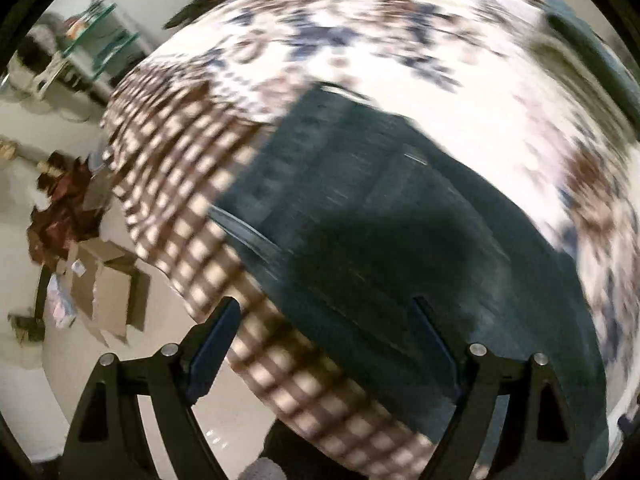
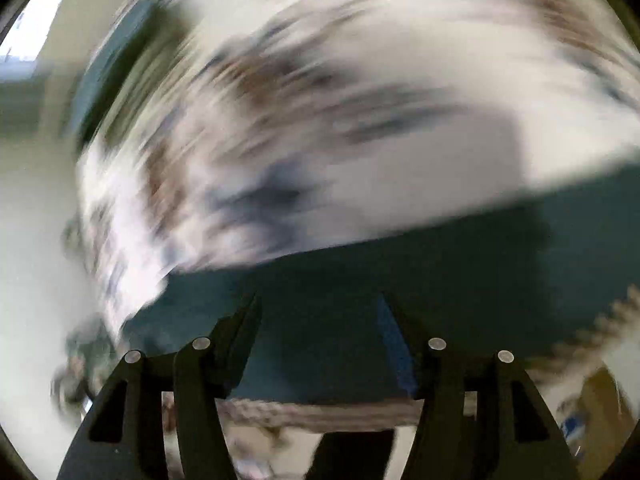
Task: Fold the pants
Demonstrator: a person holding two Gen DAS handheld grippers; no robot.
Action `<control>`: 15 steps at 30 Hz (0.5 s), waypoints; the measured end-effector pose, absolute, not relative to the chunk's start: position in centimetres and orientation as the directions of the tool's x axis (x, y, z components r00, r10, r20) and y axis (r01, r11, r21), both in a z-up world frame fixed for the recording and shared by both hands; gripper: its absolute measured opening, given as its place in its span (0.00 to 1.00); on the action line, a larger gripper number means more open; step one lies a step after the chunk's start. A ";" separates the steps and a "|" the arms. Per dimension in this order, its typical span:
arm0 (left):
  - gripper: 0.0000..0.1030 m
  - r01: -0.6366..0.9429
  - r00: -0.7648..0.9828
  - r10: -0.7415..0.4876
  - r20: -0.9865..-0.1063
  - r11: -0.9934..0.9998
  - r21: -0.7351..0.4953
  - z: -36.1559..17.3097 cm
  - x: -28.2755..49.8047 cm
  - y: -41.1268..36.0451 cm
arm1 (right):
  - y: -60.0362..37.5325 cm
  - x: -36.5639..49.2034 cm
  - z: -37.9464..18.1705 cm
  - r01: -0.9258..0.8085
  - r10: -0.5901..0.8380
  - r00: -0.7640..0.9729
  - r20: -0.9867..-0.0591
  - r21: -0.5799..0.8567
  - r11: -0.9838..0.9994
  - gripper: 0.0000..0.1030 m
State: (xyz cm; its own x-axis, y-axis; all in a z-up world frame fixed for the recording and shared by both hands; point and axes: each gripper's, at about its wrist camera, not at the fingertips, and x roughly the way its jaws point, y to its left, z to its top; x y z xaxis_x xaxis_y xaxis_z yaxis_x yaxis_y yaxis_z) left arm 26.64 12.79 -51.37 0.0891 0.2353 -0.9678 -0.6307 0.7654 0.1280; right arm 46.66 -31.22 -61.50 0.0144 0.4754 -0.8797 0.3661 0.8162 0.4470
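Observation:
Dark teal pants (image 1: 380,216) lie flat on a bed with a white floral and brown checked cover (image 1: 400,48). My left gripper (image 1: 324,312) is open and empty, held above the near end of the pants at the bed's edge. In the right wrist view, which is heavily blurred, the pants (image 2: 400,280) fill the lower part. My right gripper (image 2: 318,304) is open and empty just above them.
Flattened cardboard boxes (image 1: 108,292) and dark red cloth (image 1: 64,212) lie on the pale floor left of the bed. A glass shelf unit (image 1: 100,36) stands against the far wall. A dark object (image 1: 592,52) lies at the bed's far right.

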 end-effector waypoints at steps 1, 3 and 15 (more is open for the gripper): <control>0.82 -0.643 0.071 0.246 -0.967 0.752 0.145 -52.2 26.7 14.1 | -26.9 48.9 -62.3 0.304 0.496 -0.027 -0.868 0.466 0.831 0.60; 0.82 -0.656 0.031 0.241 -0.970 0.737 0.162 -53.8 26.8 16.1 | -20.6 51.4 -63.5 0.213 0.515 -0.087 -0.853 0.489 0.846 0.60; 0.88 -0.642 0.018 0.138 -0.990 0.761 0.094 -56.4 25.6 19.1 | -0.2 57.7 -69.5 -0.180 0.299 -0.268 -0.916 0.353 0.918 0.10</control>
State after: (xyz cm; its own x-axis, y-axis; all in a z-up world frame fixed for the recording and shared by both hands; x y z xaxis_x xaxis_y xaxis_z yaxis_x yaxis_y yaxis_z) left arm 25.62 19.08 -56.42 0.0184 0.1385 -0.9902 -0.6423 0.7606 0.0945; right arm 57.73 -0.23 -69.53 -0.2684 0.2995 -0.9156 -0.1803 0.9180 0.3531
